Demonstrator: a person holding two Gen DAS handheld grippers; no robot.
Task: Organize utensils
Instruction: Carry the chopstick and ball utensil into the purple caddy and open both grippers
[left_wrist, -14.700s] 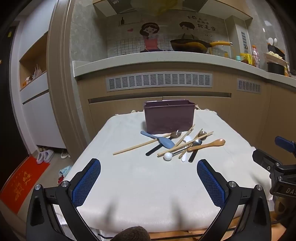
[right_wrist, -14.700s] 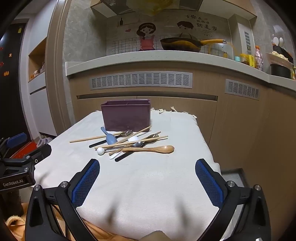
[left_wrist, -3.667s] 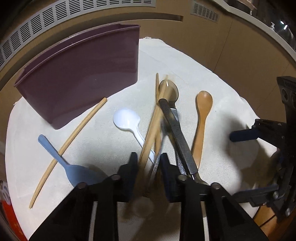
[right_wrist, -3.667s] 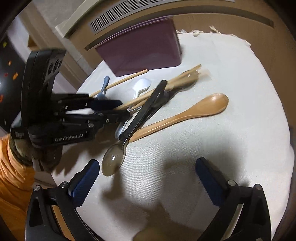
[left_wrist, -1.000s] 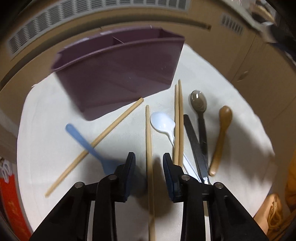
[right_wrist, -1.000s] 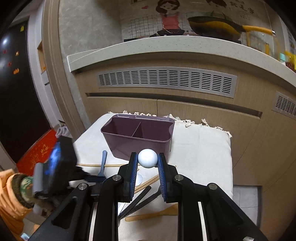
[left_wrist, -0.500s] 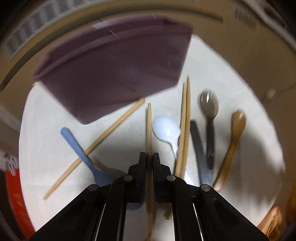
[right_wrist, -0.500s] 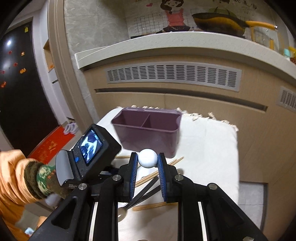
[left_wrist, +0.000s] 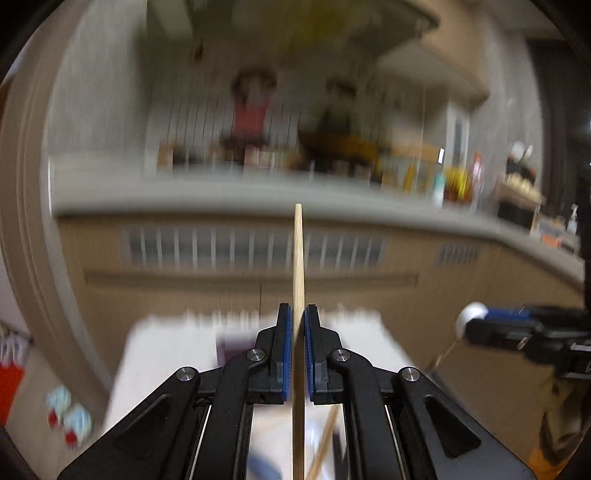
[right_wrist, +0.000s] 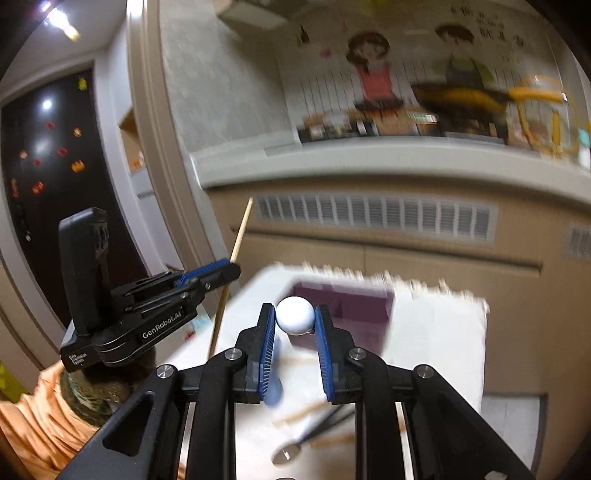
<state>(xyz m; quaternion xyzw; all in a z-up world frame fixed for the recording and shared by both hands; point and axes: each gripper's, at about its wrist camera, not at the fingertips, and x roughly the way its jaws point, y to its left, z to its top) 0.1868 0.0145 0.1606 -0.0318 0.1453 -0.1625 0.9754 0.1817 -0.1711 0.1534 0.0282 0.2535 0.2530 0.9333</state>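
My left gripper (left_wrist: 298, 314) is shut on a wooden chopstick (left_wrist: 297, 258) and holds it upright, lifted above the table. It also shows in the right wrist view (right_wrist: 225, 268), at the left, with the chopstick (right_wrist: 241, 229) sticking up. My right gripper (right_wrist: 294, 312) is shut on the white ball end (right_wrist: 295, 315) of a utensil, raised in front of the purple organizer box (right_wrist: 354, 314). The right gripper shows in the left wrist view (left_wrist: 480, 319) at the right. The left view is motion-blurred.
Below on the white cloth-covered table (right_wrist: 443, 339) lie a blue spoon (right_wrist: 274, 391), chopsticks (right_wrist: 299, 411), a dark-handled metal spoon (right_wrist: 288, 452) and other utensils, blurred. A kitchen counter (right_wrist: 369, 158) runs behind. A dark doorway (right_wrist: 48, 184) is at the left.
My left gripper has lifted the chopstick off the table and tilted up to face the counter. My right gripper has held the white ball end and tilted slightly upward.
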